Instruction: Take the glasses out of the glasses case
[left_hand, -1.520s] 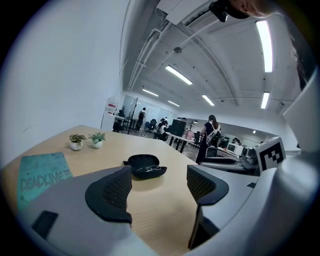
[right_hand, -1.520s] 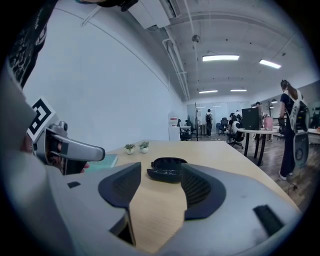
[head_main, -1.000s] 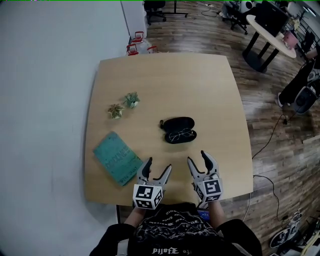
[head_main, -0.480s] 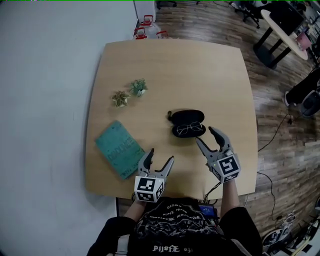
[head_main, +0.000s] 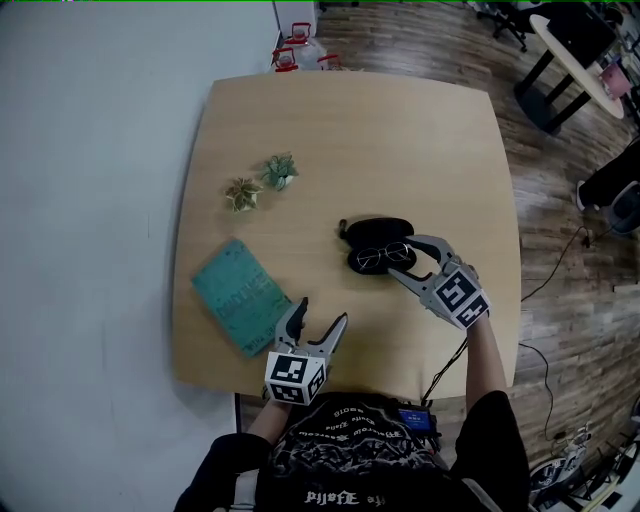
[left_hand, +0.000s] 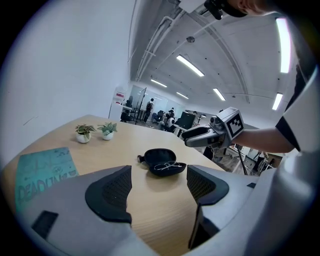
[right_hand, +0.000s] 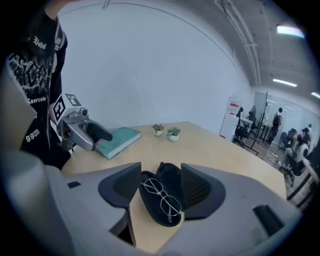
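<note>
The glasses case (head_main: 374, 238) lies open near the middle of the counter (head_main: 350, 130), lid folded back, and the glasses (head_main: 384, 256) rest in its lower half, lenses up. My right tool (head_main: 406, 258) is at the case's right end with its jaws wide. In the right gripper view the case and the thin frame sit between the two pads, and I see no contact yet. My left tool (head_main: 321, 313) hovers near the counter's near edge, well apart from the case, jaws also wide and with nothing between them. A teal book (head_main: 238, 308) lies to its left.

I judge the frame to be light, thin wire, easy to bend, and the lenses would smear or scratch under a hard pinch. The bridge between the lenses looks like the best place to take hold, or else one rim's outer corner by the hinge. A gentle closing should do, since there is hardly any weight to carry. The case looks light too, so it may slide or lift along with the glasses, and the left tool may need to pin its lid or edge while I draw the frame up and out
</note>
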